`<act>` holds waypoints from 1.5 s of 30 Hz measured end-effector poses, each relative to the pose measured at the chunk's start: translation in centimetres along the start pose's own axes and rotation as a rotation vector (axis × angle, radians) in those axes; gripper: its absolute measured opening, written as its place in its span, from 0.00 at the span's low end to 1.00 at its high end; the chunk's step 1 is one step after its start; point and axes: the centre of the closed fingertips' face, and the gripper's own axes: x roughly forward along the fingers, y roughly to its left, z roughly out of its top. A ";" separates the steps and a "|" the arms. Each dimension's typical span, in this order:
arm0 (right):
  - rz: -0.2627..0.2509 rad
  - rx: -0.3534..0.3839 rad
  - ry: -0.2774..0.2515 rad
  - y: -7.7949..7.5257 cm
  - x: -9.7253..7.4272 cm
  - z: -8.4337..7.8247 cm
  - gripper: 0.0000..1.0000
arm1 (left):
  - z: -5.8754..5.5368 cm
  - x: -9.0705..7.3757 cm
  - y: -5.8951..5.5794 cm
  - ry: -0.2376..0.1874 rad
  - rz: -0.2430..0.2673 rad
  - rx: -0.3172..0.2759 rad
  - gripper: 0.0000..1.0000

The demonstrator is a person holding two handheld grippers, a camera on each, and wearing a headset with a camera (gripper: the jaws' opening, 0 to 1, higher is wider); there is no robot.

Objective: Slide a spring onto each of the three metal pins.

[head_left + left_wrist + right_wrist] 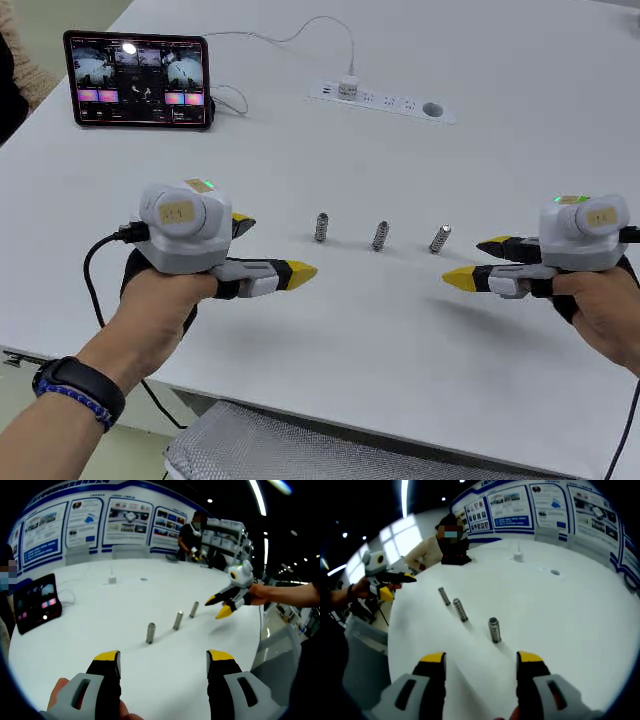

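Standing in a row on the table [500,150], three spring-covered pins [380,235] were between the left gripper [275,247] and right gripper [470,262], both wide open and empty.

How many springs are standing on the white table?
3: the left spring by the left gripper, the middle spring, the right spring by the right gripper. None seems hidden.

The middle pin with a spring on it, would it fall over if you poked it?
Probably, yes: the middle pin stands tall and thin on a small end, and nothing seems to hold it to the smooth white table. Being round, it would likely roll once it is down.
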 end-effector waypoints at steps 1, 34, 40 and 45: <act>-0.001 0.012 -0.016 0.1 -0.2 0.2 0.59 | 0.0 0.1 0.0 0.003 -0.001 0.001 0.71; -0.019 0.145 -0.194 4.2 -3.4 0.5 0.72 | 0.1 1.2 -0.2 0.007 -0.053 -0.008 0.76; -0.023 0.150 -0.195 4.3 -3.6 0.3 0.74 | 0.2 1.4 0.0 0.010 -0.058 -0.008 0.75; -0.025 0.156 -0.200 4.4 -3.7 0.2 0.74 | 0.2 1.4 0.0 0.011 -0.065 -0.005 0.74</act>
